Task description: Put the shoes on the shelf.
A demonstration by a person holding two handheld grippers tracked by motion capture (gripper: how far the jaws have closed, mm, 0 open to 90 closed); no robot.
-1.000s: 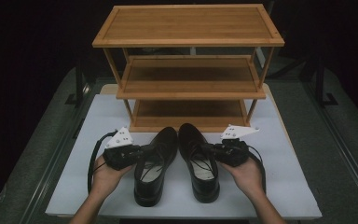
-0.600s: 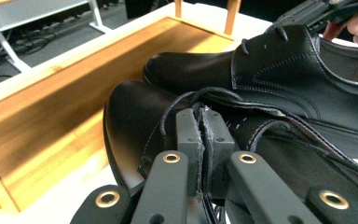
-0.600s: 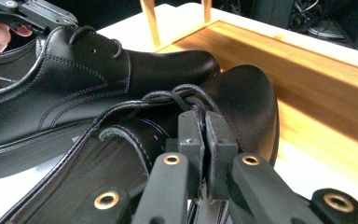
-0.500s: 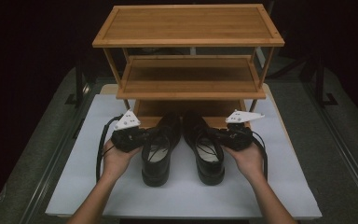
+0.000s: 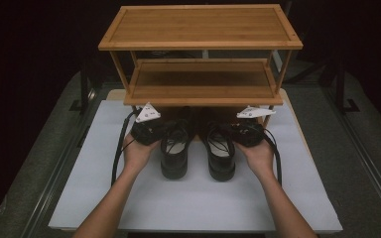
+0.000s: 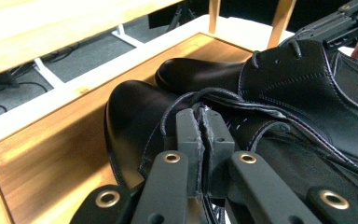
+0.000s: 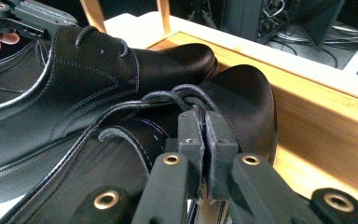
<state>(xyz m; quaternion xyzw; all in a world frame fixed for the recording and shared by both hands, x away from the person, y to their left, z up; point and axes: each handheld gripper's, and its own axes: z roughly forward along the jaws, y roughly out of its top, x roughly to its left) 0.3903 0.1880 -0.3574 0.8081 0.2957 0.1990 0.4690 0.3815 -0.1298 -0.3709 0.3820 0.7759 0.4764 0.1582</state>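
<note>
With my left tongs point(image 5: 155, 133) and right tongs point(image 5: 238, 133) each clamped on a shoe's point(image 5: 174, 148) side, toes already over the bottom shelf point(image 6: 42, 154), I should slide both point(image 5: 220, 151) in level and together.

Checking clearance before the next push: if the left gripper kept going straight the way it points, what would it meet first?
The left gripper, shut on the left black leather shoe, points across the wooden rack's bottom shelf. Likely nothing but shelf board until the pale back rail, though depth is unclear.
</note>
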